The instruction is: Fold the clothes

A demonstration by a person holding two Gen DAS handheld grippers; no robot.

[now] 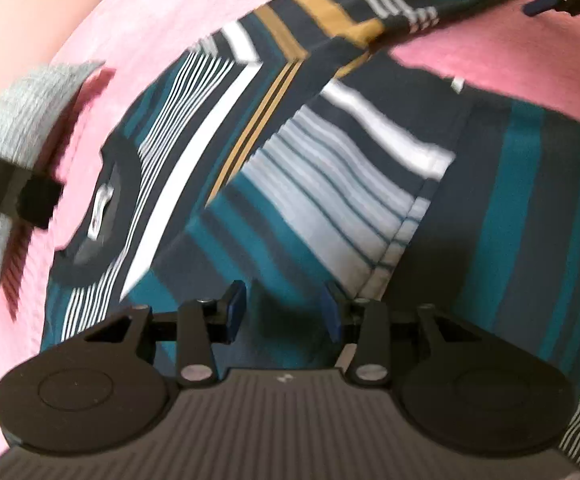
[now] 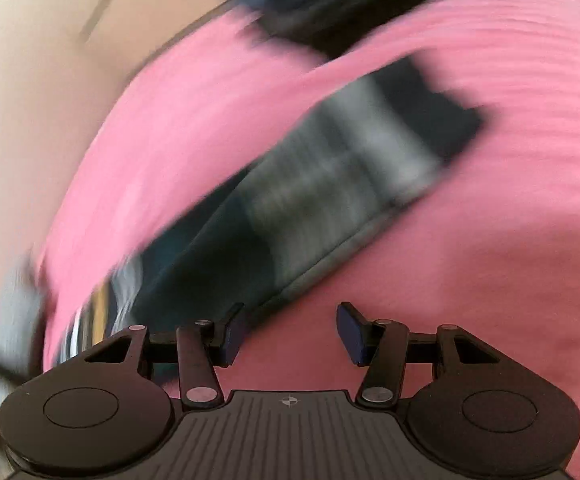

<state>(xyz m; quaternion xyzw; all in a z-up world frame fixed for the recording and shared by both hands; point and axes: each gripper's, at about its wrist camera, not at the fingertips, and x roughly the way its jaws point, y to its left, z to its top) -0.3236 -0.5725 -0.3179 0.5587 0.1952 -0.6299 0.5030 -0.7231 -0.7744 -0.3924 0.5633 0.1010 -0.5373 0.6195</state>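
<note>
Mostly flat: striped shirt (image 1: 273, 168) spread just ahead of left gripper (image 1: 281, 312), jaws parted, nothing pinched. Soft, light, limp cloth; will drape, so best pinch at hemmed sleeve edge (image 1: 402, 236) near right jaw. Right gripper (image 2: 290, 332) open over bare sheet, blurred sleeve (image 2: 310, 184) ahead-left of it. Pink bedsheet (image 1: 161, 40) beneath; grey cloth (image 1: 17, 120) far left.
</note>
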